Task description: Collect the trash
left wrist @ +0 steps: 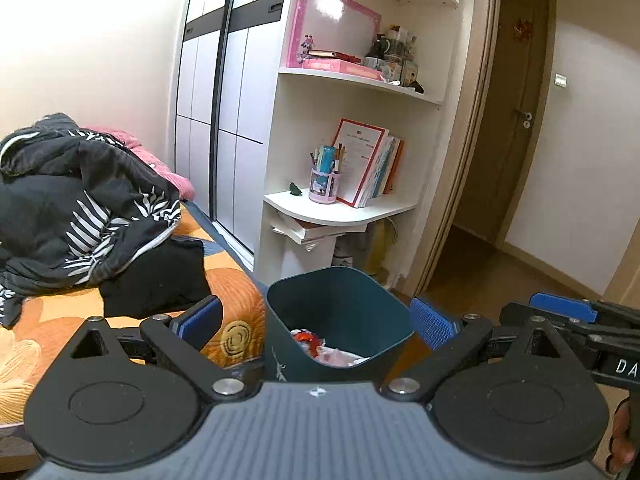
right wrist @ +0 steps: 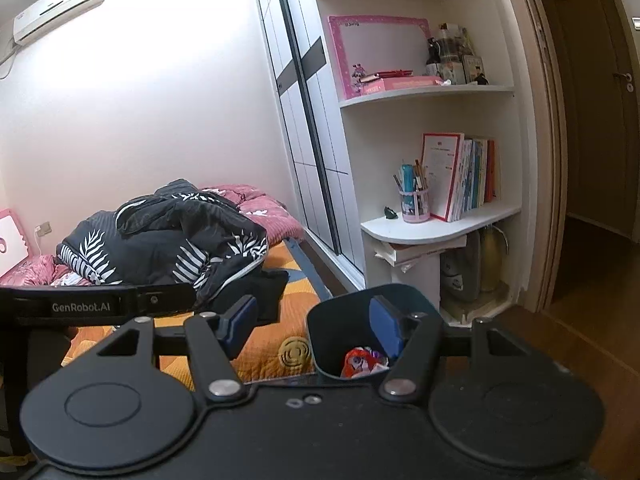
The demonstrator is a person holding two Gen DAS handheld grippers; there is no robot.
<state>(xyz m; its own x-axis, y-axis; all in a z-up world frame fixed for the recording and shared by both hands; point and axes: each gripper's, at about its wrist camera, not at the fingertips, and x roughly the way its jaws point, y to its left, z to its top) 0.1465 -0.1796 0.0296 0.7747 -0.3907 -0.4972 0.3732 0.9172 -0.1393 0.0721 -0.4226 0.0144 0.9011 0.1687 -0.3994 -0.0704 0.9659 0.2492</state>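
- Left tongs: spread wide, nothing between the blue pads, held above the near side of the bin; no risk of a drop, since nothing held.
- Heaped on the bed, far left: black leaf-print bedding and a black garment beside it, near the bed's right edge. Likely snag if either tongs sweep low across that edge; soft cloth would drag along and could be mistaken for trash.
- Dark teal bin, on the floor just beside the bed's right edge and in front of the white shelf unit. Light, tall, open-topped by the look of it: a knock on the rim from a descending finger probably tips it toward the bed or shelf and spills the contents.
- Trash already inside, low at the bottom: a red wrapper and pale crumpled paper. Lies loose, so probably out on the floor if the bin goes over.
- Right tongs: also parted and empty, the right finger showing in front of the bin's mouth; whether touching the wall, cannot tell. Pulling away sideways could hook the rim.
- Both tongs close together over one small opening: collision between them plausible if moved at once.
- Further trash elsewhere in the room: none visible from here.
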